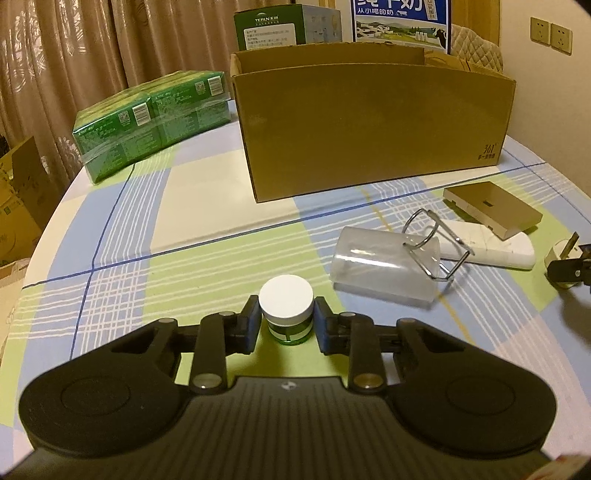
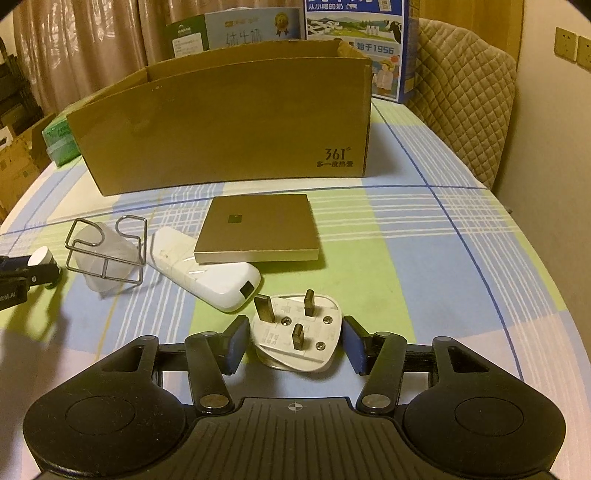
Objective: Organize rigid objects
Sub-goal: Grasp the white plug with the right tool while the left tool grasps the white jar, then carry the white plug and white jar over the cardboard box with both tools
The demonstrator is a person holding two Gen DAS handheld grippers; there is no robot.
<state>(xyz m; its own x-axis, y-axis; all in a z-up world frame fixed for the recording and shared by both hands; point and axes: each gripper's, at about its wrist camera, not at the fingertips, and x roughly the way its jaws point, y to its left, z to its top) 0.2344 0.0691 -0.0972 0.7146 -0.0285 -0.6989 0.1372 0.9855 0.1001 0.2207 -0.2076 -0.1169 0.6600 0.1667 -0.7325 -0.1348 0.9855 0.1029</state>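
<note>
Plaid cloth (image 1: 147,206) under both my grippers. Left gripper (image 1: 286,325) pinches the jar (image 1: 286,308); right gripper (image 2: 294,343) is spread around the plug (image 2: 295,332), pads not touching. Beyond I see a remote (image 2: 207,269), then a flat tin (image 2: 258,225). Carton (image 2: 229,122) farther back, contents hidden; curtains (image 1: 74,55) behind.

Inside of cardboard box (image 2: 229,122) hidden behind its front wall. Blue milk carton (image 1: 400,20) cut off by top edge. Small print on green pack (image 1: 155,122) too small to read.
</note>
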